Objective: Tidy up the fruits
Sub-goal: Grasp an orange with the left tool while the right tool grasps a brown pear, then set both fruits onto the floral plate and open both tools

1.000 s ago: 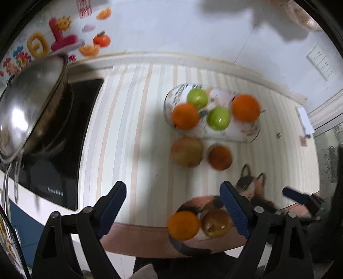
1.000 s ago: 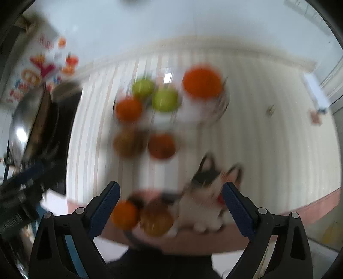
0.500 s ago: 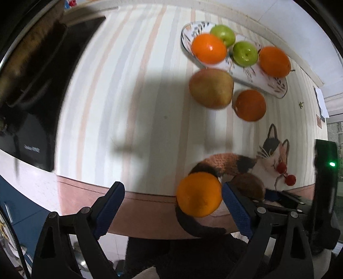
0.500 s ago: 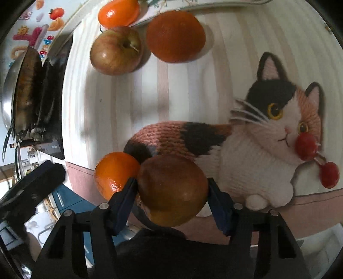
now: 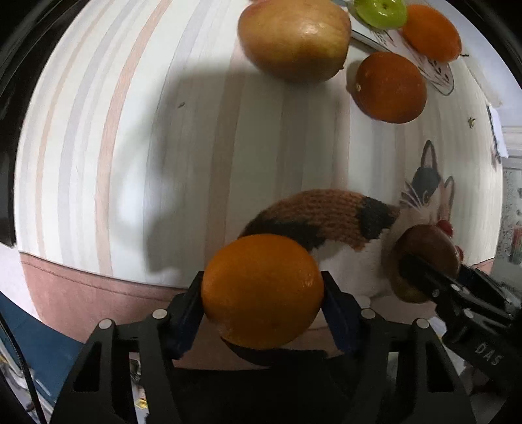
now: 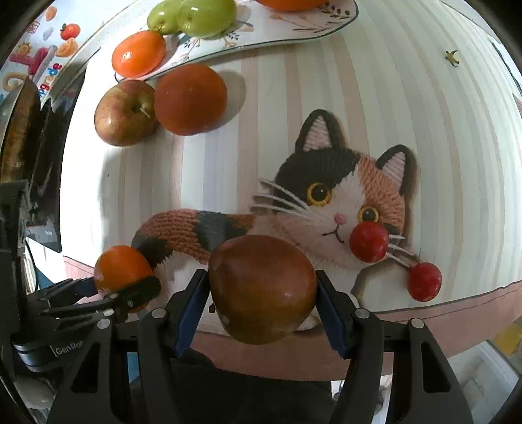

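Note:
My left gripper (image 5: pixel 262 303) is shut on an orange (image 5: pixel 262 290) at the near edge of the cat-print mat (image 5: pixel 130 137). My right gripper (image 6: pixel 262 300) is shut on a brown-red apple (image 6: pixel 262 288) just to its right; that apple also shows in the left wrist view (image 5: pixel 424 257), and the held orange in the right wrist view (image 6: pixel 122 270). A loose apple (image 6: pixel 125 112) and a dark orange (image 6: pixel 191 98) lie on the mat before a patterned plate (image 6: pixel 277 29) holding two green apples (image 6: pixel 205 14) and an orange (image 6: pixel 138 53).
A black stove top with a pan (image 6: pixel 23 130) stands at the left. The mat's pink border (image 5: pixel 98 296) marks the near table edge. The wall with fruit stickers (image 6: pixel 42 55) lies behind the plate.
Both grippers have dropped low to the mat's near edge. My left gripper was open and has shut on the orange; my right gripper stays shut on the apple.

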{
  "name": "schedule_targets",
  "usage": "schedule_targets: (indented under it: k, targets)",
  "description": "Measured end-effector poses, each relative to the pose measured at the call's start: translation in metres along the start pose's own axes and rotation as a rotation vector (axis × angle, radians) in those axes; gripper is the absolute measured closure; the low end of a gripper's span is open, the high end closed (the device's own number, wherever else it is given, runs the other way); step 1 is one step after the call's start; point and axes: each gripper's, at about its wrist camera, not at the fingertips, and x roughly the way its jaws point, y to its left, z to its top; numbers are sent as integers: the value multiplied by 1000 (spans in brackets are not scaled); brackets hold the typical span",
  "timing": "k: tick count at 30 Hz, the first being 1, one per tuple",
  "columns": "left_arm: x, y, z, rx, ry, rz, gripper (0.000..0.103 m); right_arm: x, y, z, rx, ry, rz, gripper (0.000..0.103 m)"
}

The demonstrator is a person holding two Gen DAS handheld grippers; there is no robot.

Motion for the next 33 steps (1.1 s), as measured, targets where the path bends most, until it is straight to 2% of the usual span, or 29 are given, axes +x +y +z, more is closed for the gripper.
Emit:
schedule_targets:
  k: [3, 7, 11, 17, 20, 24, 28, 33]
  targets:
    - [-3, 3, 1, -9, -26, 51, 39, -2, -6, 3, -1, -14, 0, 36]
    - [-3, 11, 6, -45, -18, 23, 39, 2, -8, 8, 4, 2, 15, 36]
    - [-5, 7, 8, -32, -39, 46, 39, 15, -6, 12, 13, 29, 35, 38]
    - [-8, -2, 7, -12, -53, 69, 40, 7, -10, 16, 3, -2, 33, 40]
    - [-27, 0, 11, -11, -70, 57, 40, -1, -15, 18, 3, -12, 40, 41]
    - [-65, -5, 18, 9, -135, 29, 40, -25, -28, 30, 41, -53, 84, 41]
    - [-114, -28, 46, 50, -218, -17, 40, -58, -35, 54, 73, -141, 116, 41]
    - [-156, -66, 116, 118, -282, -37, 40, -86, -46, 109, 112, -247, 107, 41]
